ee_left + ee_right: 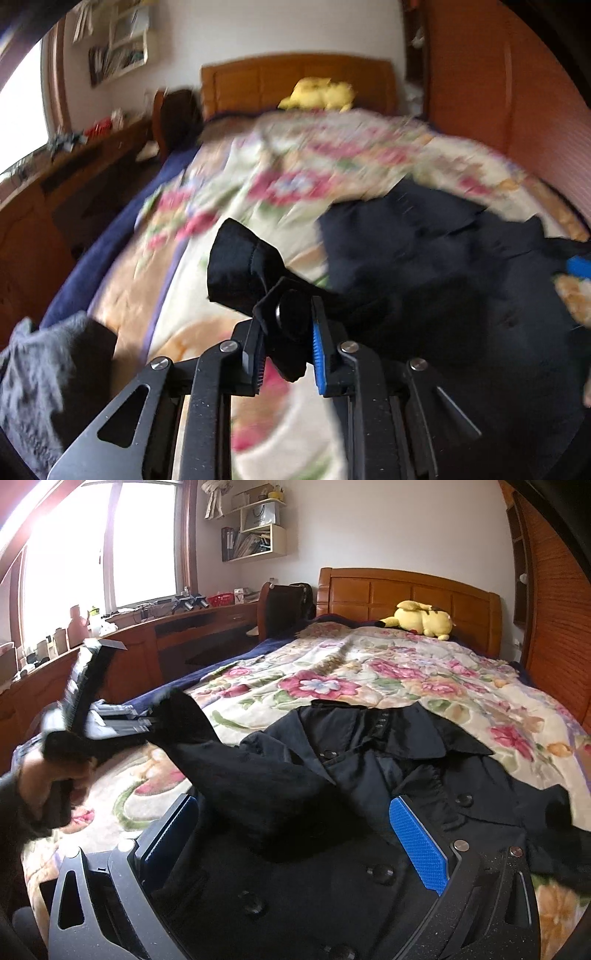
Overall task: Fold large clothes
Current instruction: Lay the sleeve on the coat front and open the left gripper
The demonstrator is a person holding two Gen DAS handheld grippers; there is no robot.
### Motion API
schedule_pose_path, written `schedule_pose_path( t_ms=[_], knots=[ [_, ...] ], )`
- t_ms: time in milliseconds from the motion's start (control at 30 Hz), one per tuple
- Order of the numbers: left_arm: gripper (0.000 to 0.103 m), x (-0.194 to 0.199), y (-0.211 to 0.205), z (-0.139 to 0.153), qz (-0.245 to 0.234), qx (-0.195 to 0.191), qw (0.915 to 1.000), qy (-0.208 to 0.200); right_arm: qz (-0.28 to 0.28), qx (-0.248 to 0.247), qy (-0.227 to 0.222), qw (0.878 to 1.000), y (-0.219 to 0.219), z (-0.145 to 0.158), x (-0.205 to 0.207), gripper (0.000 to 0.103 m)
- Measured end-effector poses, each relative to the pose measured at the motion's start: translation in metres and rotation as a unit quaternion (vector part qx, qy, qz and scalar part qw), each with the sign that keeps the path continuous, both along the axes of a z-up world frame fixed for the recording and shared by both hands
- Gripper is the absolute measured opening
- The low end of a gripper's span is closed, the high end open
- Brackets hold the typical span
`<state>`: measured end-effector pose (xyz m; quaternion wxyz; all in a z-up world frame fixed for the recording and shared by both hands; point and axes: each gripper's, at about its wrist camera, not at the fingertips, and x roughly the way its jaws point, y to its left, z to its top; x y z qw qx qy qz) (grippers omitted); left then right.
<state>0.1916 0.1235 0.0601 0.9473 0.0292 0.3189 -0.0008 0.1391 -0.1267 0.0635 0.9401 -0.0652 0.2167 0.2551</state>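
A black buttoned coat [388,760] lies face up, collar toward the headboard, on the floral quilt [369,672]. My left gripper [286,323] is shut on the cuff of one coat sleeve [236,266], with a button of the cuff between the pads. In the right wrist view that sleeve [229,771] rises off the bed from the coat to the left gripper [149,722], which a hand holds at the left. My right gripper [295,838] stands open low over the coat's front. The fabric lies under and between its wide-apart pads [417,845], not pinched.
A yellow plush toy [421,620] rests by the wooden headboard [406,590]. A cluttered wooden desk [129,642] runs along the left under the window. A wardrobe [554,620] stands on the right. A grey cloth [40,376] lies at the bed's near left.
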Motion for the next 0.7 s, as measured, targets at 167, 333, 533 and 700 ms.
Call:
schedule_pose_path(
  t_ms=[167, 333, 533, 700],
  knots=[
    [0.021, -0.014, -0.046, 0.041, -0.044, 0.0, 0.9979, -0.047, -0.035, -0.007, 0.002, 0.999, -0.031, -0.004, -0.008, 0.103],
    [0.021, -0.023, -0.097, 0.069, -0.091, -0.003, 0.9933, -0.072, -0.071, -0.004, 0.007, 0.997, -0.062, -0.005, -0.016, 0.103],
    [0.021, -0.031, -0.151, 0.082, -0.137, -0.001, 0.9873, -0.08, -0.101, 0.012, 0.003, 0.995, -0.089, 0.008, -0.031, 0.103],
    [0.025, -0.042, -0.182, 0.083, -0.153, 0.015, 0.9849, -0.079, -0.113, 0.024, -0.001, 0.993, -0.103, 0.012, -0.042, 0.103]
  ],
)
